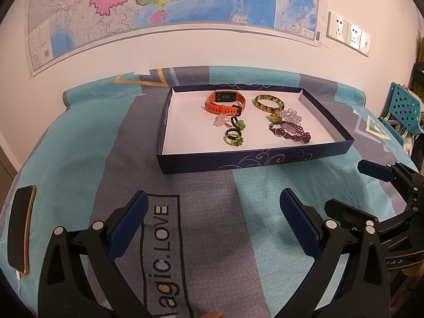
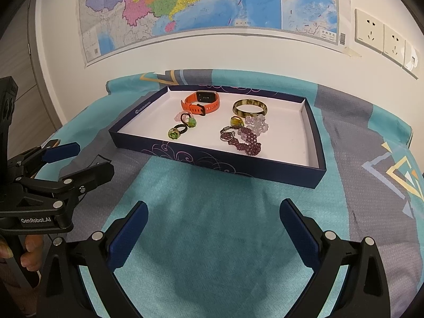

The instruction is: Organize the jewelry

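Observation:
A dark blue shallow box [image 1: 238, 163] [image 2: 212, 159] with a white inside lies on the bed. In it are an orange watch [image 1: 225, 102] [image 2: 202, 102], a mottled bangle [image 1: 269, 103] [image 2: 249, 107], several rings [image 1: 233, 132] [image 2: 182, 127], a clear bead bracelet [image 1: 291, 114] [image 2: 256, 123] and a dark red beaded bracelet [image 1: 291, 132] [image 2: 247, 140]. My left gripper [image 1: 214, 198] is open and empty, short of the box's near wall. My right gripper [image 2: 213, 209] is open and empty, also short of the box. Each gripper shows in the other's view, the right [image 1: 381, 175] and the left [image 2: 79, 159].
A phone [image 1: 21, 228] lies on a teal and grey bedsheet [image 1: 201, 198] at the far left. A wall with a map [image 1: 172, 0] and sockets [image 2: 381, 37] stands behind the bed. A blue plastic basket [image 1: 402, 108] sits at the right.

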Demonstrator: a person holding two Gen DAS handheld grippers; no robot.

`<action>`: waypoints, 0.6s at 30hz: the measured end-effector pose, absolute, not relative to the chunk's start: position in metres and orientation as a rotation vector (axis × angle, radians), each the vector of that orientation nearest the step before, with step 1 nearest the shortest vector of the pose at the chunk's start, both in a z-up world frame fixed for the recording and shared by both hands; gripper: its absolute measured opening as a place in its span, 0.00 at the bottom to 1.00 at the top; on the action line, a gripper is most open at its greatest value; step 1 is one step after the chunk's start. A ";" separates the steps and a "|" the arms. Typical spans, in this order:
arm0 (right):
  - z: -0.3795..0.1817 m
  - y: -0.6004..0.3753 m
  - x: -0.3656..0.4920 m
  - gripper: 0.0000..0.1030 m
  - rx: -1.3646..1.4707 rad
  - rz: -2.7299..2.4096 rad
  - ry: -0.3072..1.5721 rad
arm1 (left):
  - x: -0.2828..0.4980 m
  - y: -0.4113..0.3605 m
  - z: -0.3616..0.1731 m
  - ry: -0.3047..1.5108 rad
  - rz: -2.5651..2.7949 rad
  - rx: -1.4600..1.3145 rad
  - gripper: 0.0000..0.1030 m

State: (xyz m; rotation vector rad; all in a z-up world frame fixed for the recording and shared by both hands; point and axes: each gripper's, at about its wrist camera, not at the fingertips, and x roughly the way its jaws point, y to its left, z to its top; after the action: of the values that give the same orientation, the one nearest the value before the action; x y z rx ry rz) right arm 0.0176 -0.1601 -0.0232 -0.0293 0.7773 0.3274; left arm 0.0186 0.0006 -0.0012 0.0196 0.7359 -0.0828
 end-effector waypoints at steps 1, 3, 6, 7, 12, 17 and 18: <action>-0.024 -0.160 0.018 0.93 -0.029 0.328 0.778 | 0.019 0.001 -0.001 0.736 -0.082 0.021 0.95; -0.024 -0.160 0.018 0.93 -0.028 0.328 0.779 | 0.019 0.000 -0.001 0.736 -0.083 0.021 0.95; -0.025 -0.160 0.018 0.93 -0.028 0.329 0.781 | 0.019 0.000 -0.001 0.736 -0.082 0.021 0.95; -0.025 -0.160 0.018 0.93 -0.028 0.330 0.782 | 0.019 0.000 -0.001 0.736 -0.083 0.020 0.95; -0.025 -0.161 0.019 0.93 -0.025 0.329 0.783 | 0.019 0.000 -0.001 0.736 -0.083 0.021 0.95; -0.026 -0.160 0.019 0.93 -0.026 0.329 0.786 | 0.020 0.000 -0.002 0.738 -0.082 0.021 0.95; -0.026 -0.160 0.019 0.93 -0.026 0.328 0.786 | 0.020 -0.001 -0.001 0.739 -0.082 0.021 0.95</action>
State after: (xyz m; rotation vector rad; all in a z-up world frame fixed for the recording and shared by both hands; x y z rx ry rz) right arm 0.0188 -0.1601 -0.0260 -0.0263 0.7862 0.3282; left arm 0.0198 -0.0007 -0.0013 0.0206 0.7387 -0.0823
